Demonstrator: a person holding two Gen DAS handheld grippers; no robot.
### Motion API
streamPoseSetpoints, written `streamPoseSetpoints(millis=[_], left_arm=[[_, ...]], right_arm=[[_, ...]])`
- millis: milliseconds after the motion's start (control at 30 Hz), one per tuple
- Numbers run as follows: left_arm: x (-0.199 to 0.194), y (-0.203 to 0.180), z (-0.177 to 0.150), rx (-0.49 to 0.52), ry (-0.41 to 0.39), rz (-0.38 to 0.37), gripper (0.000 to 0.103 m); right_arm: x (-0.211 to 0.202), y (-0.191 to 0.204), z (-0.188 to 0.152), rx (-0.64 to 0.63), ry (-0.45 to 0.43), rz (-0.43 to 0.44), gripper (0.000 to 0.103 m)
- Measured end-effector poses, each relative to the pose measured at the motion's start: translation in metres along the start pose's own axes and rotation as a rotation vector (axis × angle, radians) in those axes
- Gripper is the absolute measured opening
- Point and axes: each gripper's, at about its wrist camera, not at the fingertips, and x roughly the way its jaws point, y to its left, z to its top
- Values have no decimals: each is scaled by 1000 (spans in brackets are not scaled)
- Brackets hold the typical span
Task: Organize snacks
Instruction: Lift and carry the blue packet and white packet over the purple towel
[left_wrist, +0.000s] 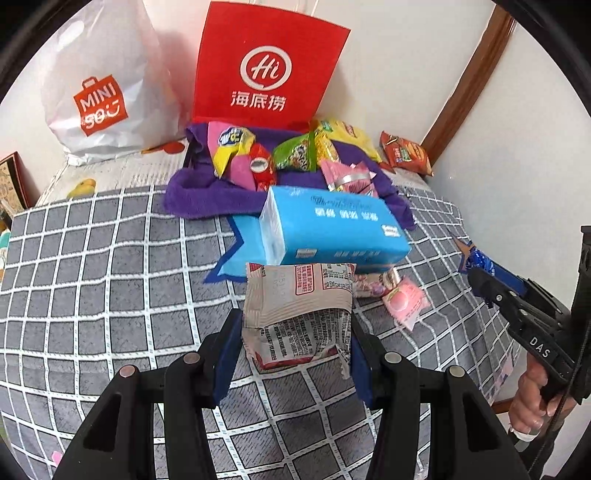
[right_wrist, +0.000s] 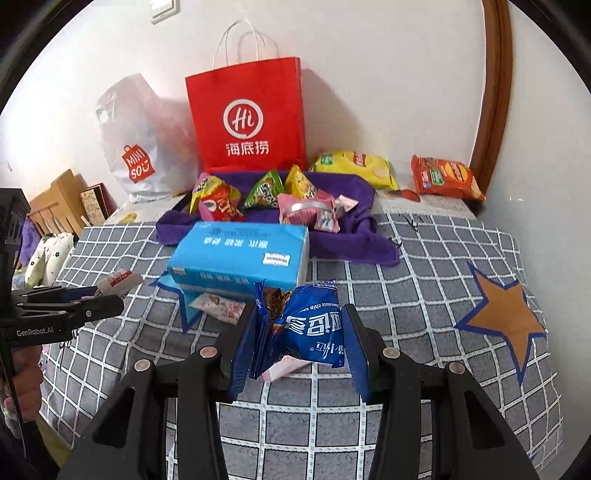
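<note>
A bed with a grey checked cover carries everything, and at its far edge a red paper bag and a white plastic bag lean against the wall, probably the containers the snacks came from. Just in front of the red bag a purple towel is spread as a gathering spot, with a heap of snack packets lying on it; a yellow chip bag and an orange one lie beside it, still outside the pile. A blue tissue pack sits near the towel's front edge, partly over a pink wrapper. The left hand-held gripper is clamped on a white printed packet, lifted off the cover. The right hand-held gripper is closed around a blue cookie packet, squeezed enough to crumple it, likely so both can be carried to the towel together.
</note>
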Motion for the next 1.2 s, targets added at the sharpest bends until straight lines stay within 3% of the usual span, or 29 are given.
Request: streamPoseSetpoints(millis=[433,867,1200], left_arm=[[-20,-2,40,-4,-29,-21,50],[-31,-5,107,13,-79,-41,50],[-7,-3,162,1,-65,-39,50]], right_arm=[[-3,3,37,24,-46,-10,45],[15,13,103,-8,-100,-4,45],[47,13,155,9,-111,21,45]])
